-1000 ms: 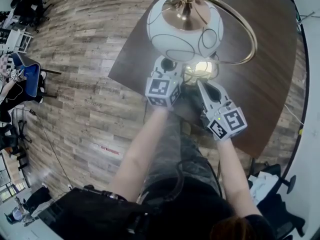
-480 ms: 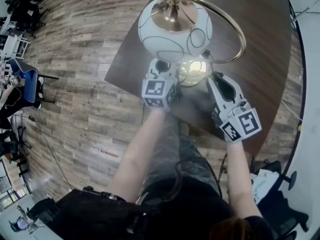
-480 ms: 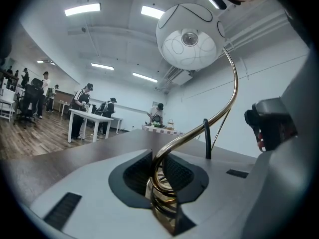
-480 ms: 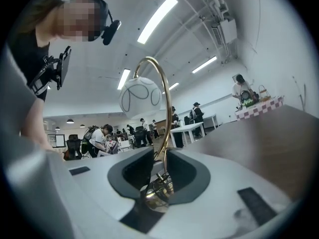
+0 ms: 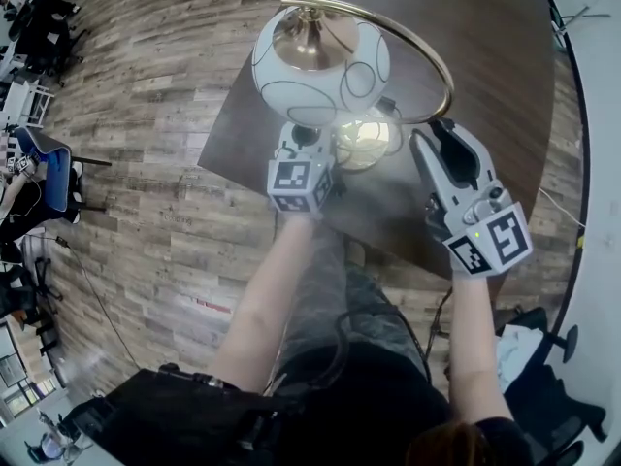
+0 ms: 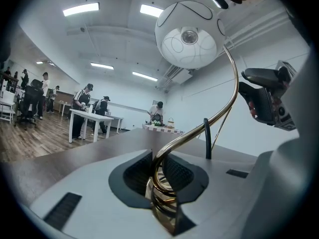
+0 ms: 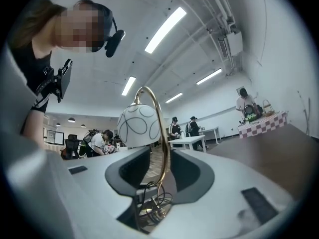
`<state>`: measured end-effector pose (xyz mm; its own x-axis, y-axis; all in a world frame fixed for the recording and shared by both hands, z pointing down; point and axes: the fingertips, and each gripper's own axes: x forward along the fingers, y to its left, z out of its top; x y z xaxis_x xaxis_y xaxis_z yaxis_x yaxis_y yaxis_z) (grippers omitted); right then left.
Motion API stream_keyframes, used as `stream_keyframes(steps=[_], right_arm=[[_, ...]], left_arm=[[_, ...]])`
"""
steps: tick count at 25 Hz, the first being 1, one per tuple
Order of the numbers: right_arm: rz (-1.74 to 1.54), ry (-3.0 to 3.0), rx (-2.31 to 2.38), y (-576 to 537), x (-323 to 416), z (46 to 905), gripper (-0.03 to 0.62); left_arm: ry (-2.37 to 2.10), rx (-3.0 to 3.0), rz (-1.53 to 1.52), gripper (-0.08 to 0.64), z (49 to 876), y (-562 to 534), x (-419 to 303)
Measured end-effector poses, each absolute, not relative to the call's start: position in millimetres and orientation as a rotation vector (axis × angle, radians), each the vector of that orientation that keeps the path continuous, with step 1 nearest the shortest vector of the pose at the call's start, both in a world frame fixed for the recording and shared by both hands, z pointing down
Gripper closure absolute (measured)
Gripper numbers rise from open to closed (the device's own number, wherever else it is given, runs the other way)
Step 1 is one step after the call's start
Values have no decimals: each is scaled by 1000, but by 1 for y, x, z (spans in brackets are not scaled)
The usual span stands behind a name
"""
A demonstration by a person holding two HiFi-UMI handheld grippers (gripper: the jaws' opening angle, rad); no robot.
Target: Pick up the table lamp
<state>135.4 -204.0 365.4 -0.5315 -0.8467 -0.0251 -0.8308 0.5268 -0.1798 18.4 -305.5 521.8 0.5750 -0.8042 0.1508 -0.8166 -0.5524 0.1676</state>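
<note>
1. The left gripper (image 5: 309, 136) has its jaws clamped low on the table lamp (image 5: 320, 61).
2. The right gripper (image 5: 437, 134) has its jaws opening, with the lamp between them, untouched.
3. The lamp is at upper centre, over the dark tabletop (image 5: 485, 47).

Table (image 5: 505, 76), far end beyond head view's top

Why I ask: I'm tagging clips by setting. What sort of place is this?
Probably an open-plan office or lab: long ceiling strip lights, white desks with people working at them, and office chairs on a wood-plank floor.
</note>
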Motion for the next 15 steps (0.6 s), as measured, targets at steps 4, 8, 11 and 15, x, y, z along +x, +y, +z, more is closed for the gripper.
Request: stream_keyframes(steps=[4, 8, 11, 15], right_arm=[[-173, 2646, -1450, -207, 137, 348, 460], [-110, 2655, -1420, -211, 135, 327, 460], [-60, 2667, -1395, -215, 133, 312, 460], [-27, 2674, -1347, -220, 132, 300, 460]], left_arm=[[-1353, 2586, 91, 508, 522, -305, 18], [-1346, 2588, 98, 508, 522, -305, 19], [-1350, 2583, 102, 508, 522, -306, 18], [-1353, 2577, 101, 508, 525, -307, 20]])
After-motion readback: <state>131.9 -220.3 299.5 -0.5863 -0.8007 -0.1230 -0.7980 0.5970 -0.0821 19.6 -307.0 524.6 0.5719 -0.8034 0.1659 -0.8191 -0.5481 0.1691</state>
